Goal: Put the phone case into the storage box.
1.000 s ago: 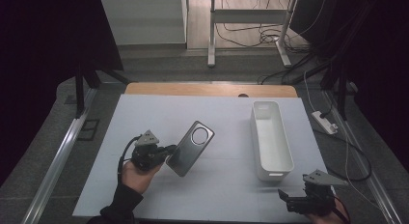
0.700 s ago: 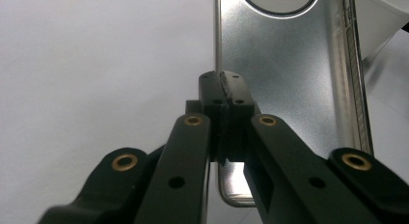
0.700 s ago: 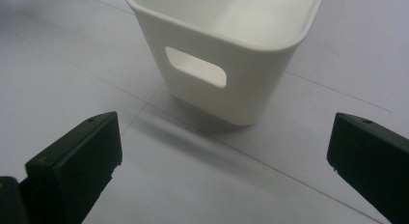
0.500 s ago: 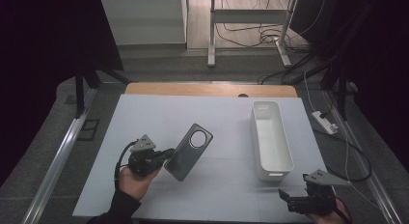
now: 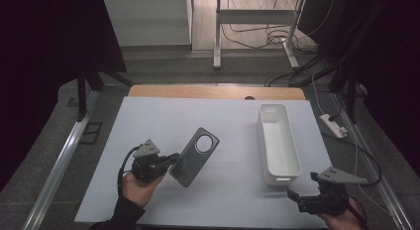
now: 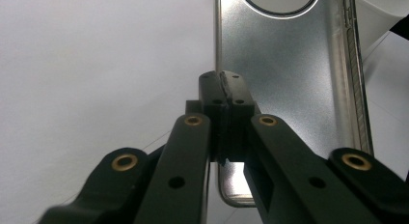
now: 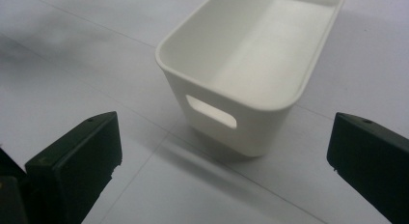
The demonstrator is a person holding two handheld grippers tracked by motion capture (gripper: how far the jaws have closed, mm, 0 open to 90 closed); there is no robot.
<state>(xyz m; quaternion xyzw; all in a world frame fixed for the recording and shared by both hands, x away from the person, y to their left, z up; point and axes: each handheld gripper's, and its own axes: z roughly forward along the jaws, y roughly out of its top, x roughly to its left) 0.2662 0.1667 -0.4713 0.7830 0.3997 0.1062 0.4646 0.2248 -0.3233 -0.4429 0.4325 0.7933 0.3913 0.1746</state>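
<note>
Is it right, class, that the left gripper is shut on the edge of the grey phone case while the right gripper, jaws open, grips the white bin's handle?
Not quite. The right gripper grips nothing: the right gripper view shows its open jaws short of the white bin. The left gripper is indeed shut on the grey phone case.

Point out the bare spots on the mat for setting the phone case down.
Free: the wide strip between the phone case and the white bin, and the mat's far-left part. Tightest: the near right corner, between the bin's near end and the right gripper.
</note>
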